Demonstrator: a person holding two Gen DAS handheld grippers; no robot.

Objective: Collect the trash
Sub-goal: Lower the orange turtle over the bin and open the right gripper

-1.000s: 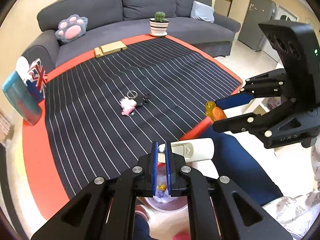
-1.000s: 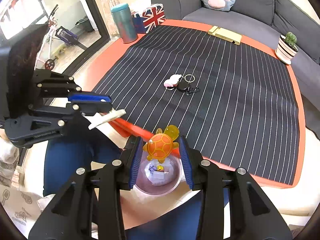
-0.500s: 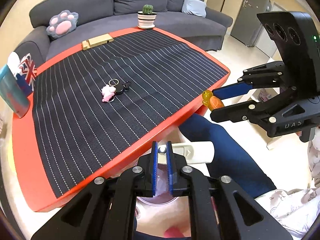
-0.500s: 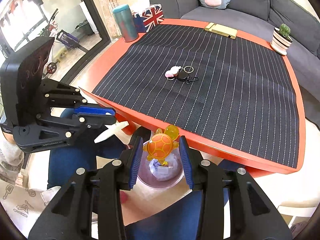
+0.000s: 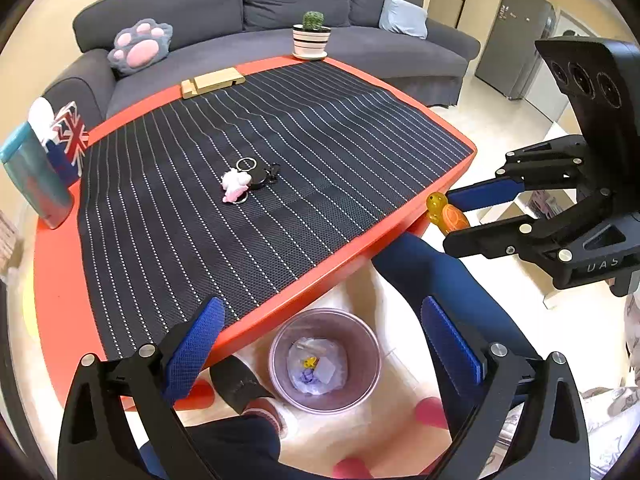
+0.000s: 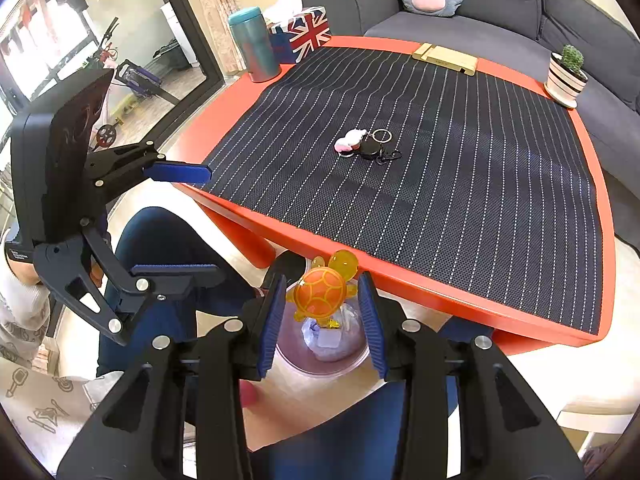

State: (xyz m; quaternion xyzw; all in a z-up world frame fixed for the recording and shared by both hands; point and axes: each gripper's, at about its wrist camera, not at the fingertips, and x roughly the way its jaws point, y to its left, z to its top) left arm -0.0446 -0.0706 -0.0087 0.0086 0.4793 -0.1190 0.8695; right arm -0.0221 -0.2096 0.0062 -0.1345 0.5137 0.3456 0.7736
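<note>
A clear round trash bin [image 5: 325,359] stands on the floor under the near edge of the red table; it holds crumpled wrappers. My left gripper [image 5: 320,336] is open and empty right above the bin. My right gripper [image 6: 322,312] is shut on an orange toy turtle [image 6: 321,290] and holds it over the bin [image 6: 320,344]. The turtle [image 5: 447,213] and the right gripper [image 5: 476,216] also show in the left wrist view, at the table's right corner. The left gripper [image 6: 188,220] shows open in the right wrist view.
The red table [image 5: 52,280] carries a black striped mat [image 5: 260,152] with a keychain with a pink plush [image 5: 244,180], a wooden block [image 5: 212,82], a potted cactus [image 5: 311,36], a teal tumbler [image 5: 34,176] and a flag-print tissue box [image 5: 68,136]. The person's legs and feet flank the bin. A grey sofa stands behind.
My left gripper has opened and the white stick-shaped piece it held is gone from its fingers. Both grippers have drawn back from the table to above the bin. The right gripper still holds the turtle.
</note>
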